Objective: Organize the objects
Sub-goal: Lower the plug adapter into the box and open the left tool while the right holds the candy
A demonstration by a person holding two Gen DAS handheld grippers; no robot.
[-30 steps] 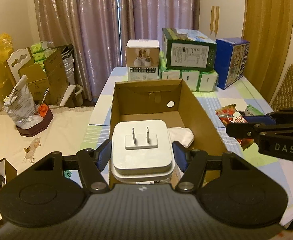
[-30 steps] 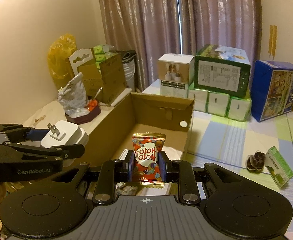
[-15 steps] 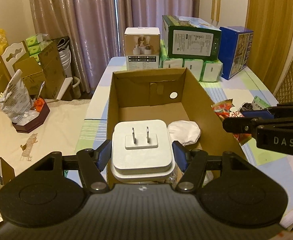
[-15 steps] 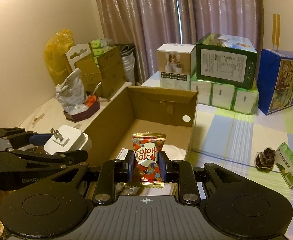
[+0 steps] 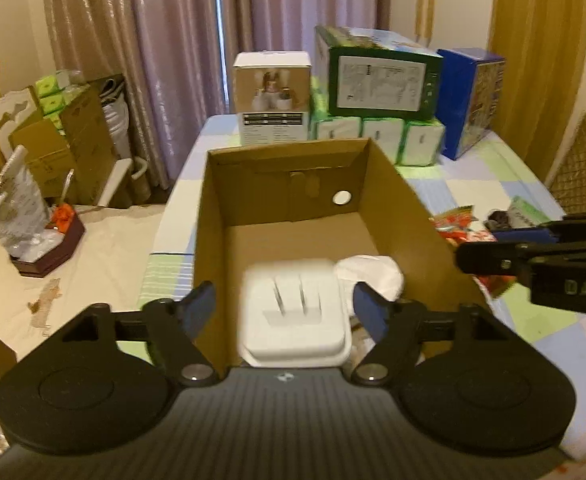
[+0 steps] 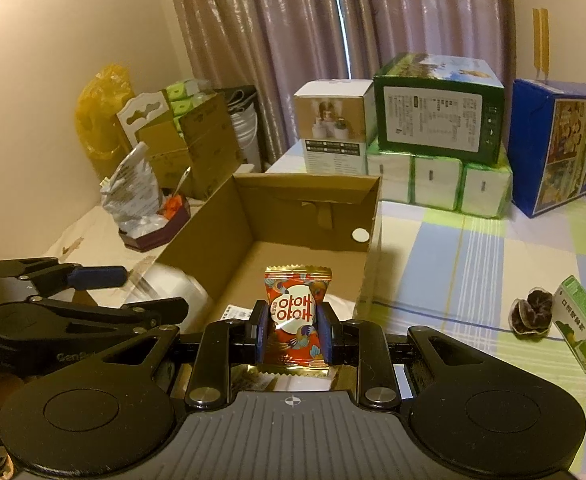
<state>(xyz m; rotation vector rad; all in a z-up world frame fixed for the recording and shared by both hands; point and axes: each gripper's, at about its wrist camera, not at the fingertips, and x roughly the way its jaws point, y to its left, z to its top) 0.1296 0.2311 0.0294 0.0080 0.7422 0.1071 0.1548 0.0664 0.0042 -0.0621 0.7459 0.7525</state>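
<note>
While the left gripper (image 5: pixel 283 306) gapes above the blurred charger (image 5: pixel 295 316), the right gripper (image 6: pixel 291 330), pinching the candy packet (image 6: pixel 295 314), should lower it into the cardboard box (image 6: pixel 367 216) before letting go.

Left black two-finger gripper (image 5: pixel 284 309): jaws spread wide, blue pads clear of contact. Right black two-finger gripper (image 6: pixel 291 330): jaws closed, clamping a red foil candy packet (image 6: pixel 296 314) upright.

The left claw (image 5: pixel 284 310) is seen spread wide, its fingers clear of the blurred white plug adapter (image 5: pixel 295 318) inside the cardboard box (image 5: pixel 209 216). A white cloth (image 5: pixel 371 274) lies at the adapter's 2 o'clock. The right claw (image 5: pixel 467 260) is seen at 3 o'clock.
</note>
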